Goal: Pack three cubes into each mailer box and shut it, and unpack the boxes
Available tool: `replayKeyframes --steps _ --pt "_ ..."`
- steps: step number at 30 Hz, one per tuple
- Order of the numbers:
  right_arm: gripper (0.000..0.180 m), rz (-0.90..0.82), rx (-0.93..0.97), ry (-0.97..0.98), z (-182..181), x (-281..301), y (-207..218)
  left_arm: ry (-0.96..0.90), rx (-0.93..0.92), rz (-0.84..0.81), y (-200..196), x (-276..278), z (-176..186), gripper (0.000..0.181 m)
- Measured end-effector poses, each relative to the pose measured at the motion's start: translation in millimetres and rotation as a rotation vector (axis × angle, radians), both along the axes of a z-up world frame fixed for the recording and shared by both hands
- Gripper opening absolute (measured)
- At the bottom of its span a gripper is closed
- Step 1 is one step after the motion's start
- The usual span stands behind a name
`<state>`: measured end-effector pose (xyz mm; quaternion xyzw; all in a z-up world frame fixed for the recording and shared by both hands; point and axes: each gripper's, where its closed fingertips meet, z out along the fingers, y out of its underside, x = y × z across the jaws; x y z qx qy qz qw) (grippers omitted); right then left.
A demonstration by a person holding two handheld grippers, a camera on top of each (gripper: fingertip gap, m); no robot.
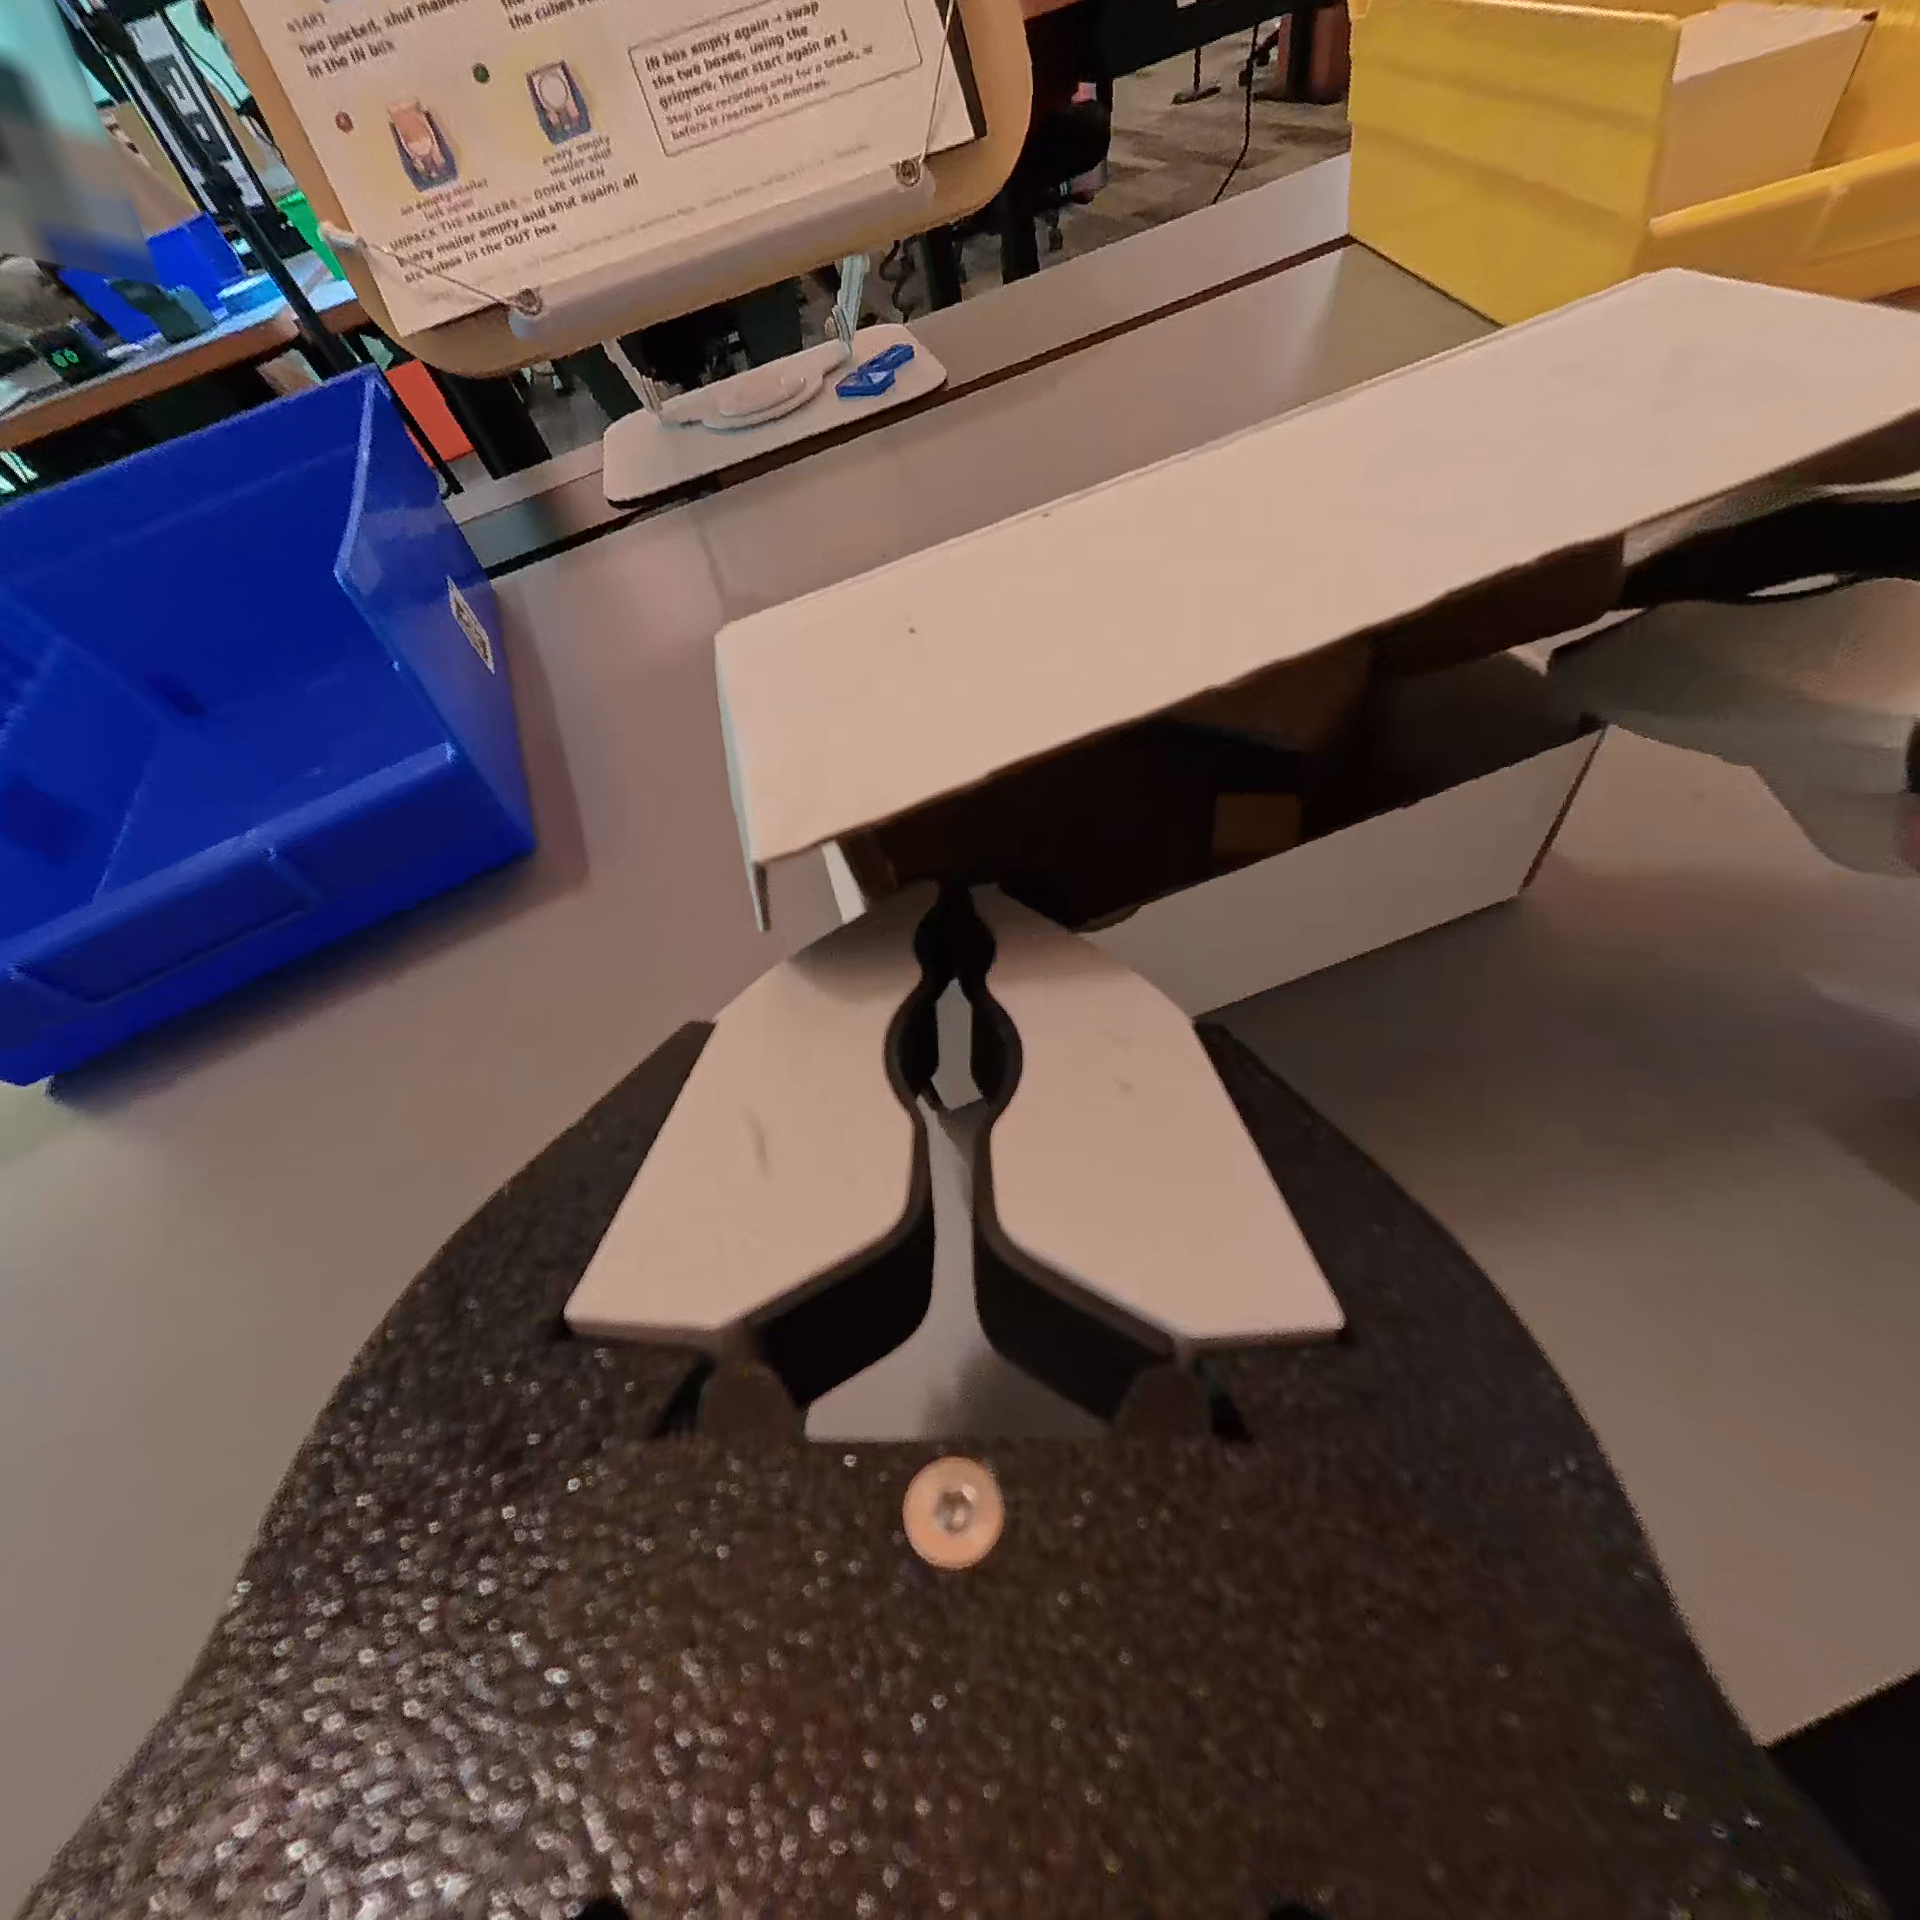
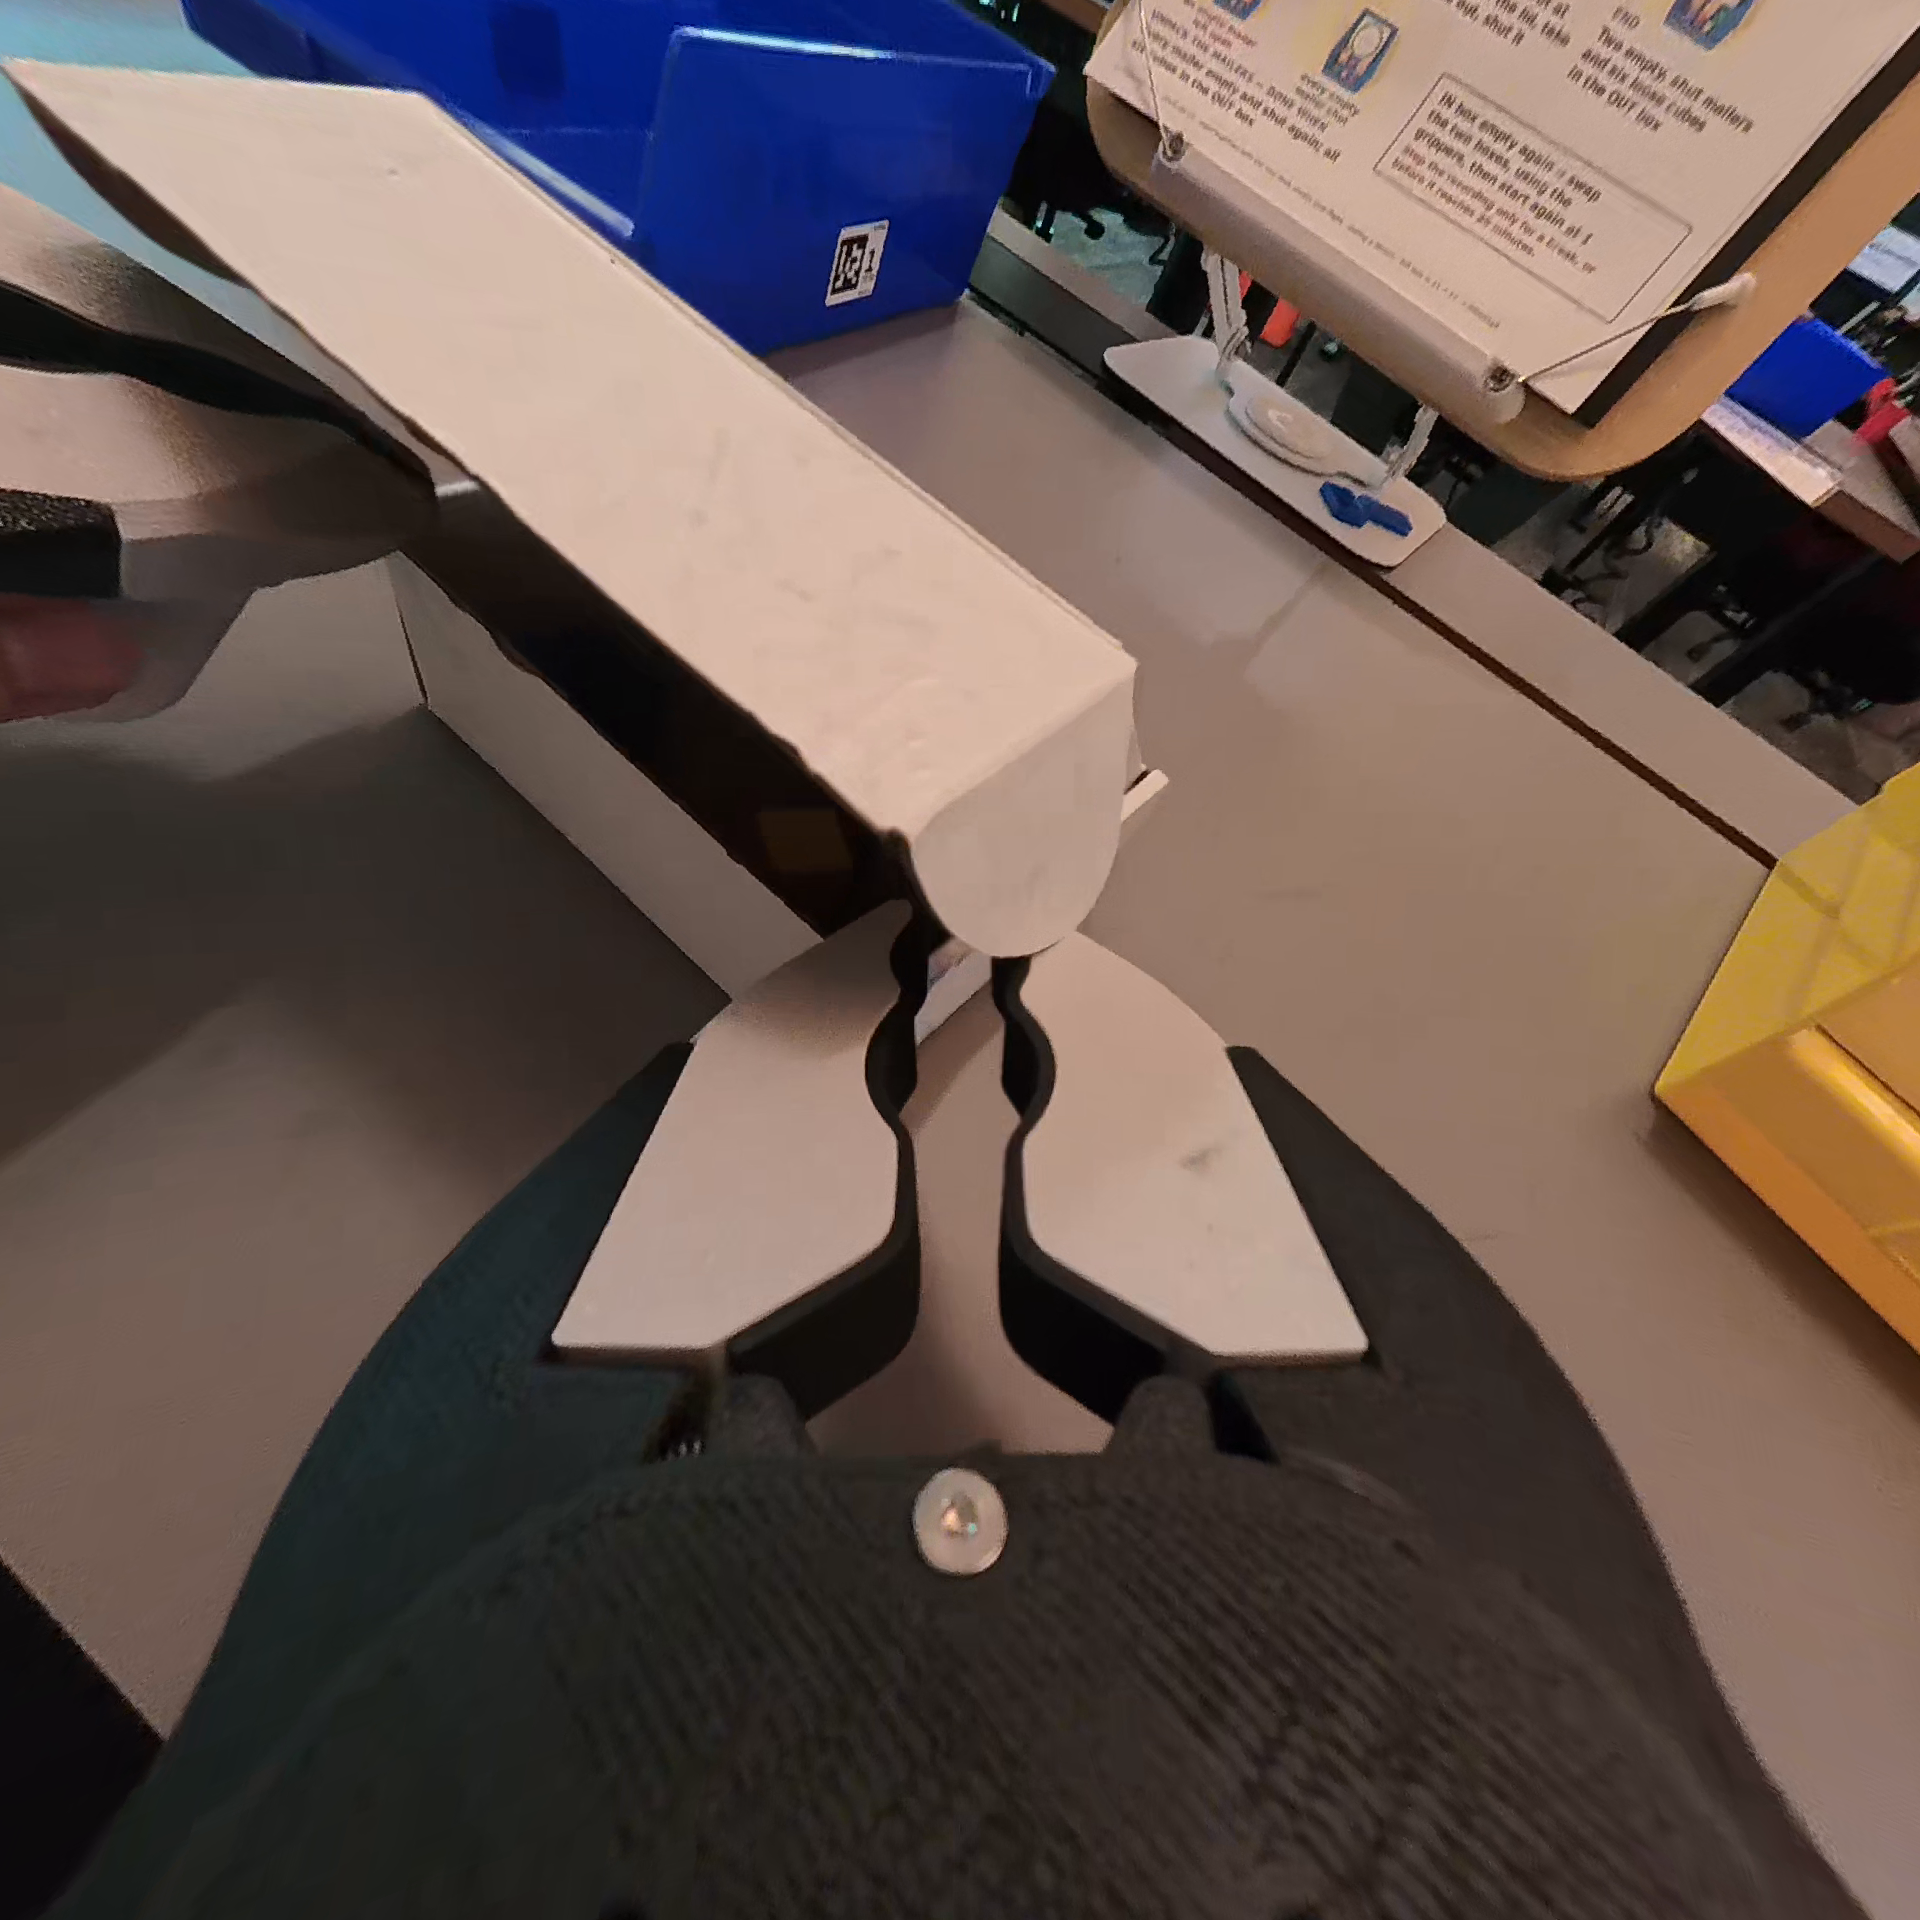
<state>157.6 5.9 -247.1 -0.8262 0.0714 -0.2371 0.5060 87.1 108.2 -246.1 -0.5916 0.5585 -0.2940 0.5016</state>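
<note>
The left gripper (image 1: 951, 935) has a black, pebble-textured body that glints with pale speckles, and a silver hex-socket screw sits at its centre. The right gripper (image 2: 956, 961) has a matte black body with fine ribbed lines and the same silver screw. Both carry flat white fingers (image 1: 790, 1143) whose wavy inner edges are lined in black.

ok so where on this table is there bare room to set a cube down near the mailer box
Bare grey table lies between the mailer box and the yellow bin, running back to the instruction stand. A narrower strip separates the box from the blue bin. It is crowded at the box's front corners, where the left claw and right claw work under the raised lid.
</note>
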Motion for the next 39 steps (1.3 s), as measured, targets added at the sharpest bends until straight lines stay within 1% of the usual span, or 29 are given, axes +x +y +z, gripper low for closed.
replayKeyframes --steps 5,8,11,14,15,21,23,39 --pt "0.021 0.004 0.011 -0.052 5 0 -5 -0.019 0.006 -0.015 2 -3 6 0.004" --pt "0.024 0.011 0.031 -0.071 7 -1 -6 -0.020 -0.011 -0.028 3 -5 6 0.006" --pt "0.029 -0.019 0.031 -0.056 4 3 -4 -0.008 -0.019 -0.026 6 -5 2 0.008" --pt "0.030 -0.055 0.061 -0.025 5 7 -3 -0.010 -0.021 -0.032 5 -5 3 0.009" --pt "0.029 -0.065 0.069 -0.023 6 8 -3 -0.010 -0.019 -0.035 5 -5 3 0.009" --pt "0.011 -0.081 0.092 -0.027 8 12 -3 0.002 -0.041 -0.056 1 -4 -3 0.009" --pt "0.002 -0.074 0.094 -0.027 7 12 -2 0.008 -0.040 -0.062 -1 -4 -4 0.009" --pt "0.001 -0.083 0.098 -0.041 4 14 -2 0.028 -0.008 -0.111 -10 -2 -7 0.010"
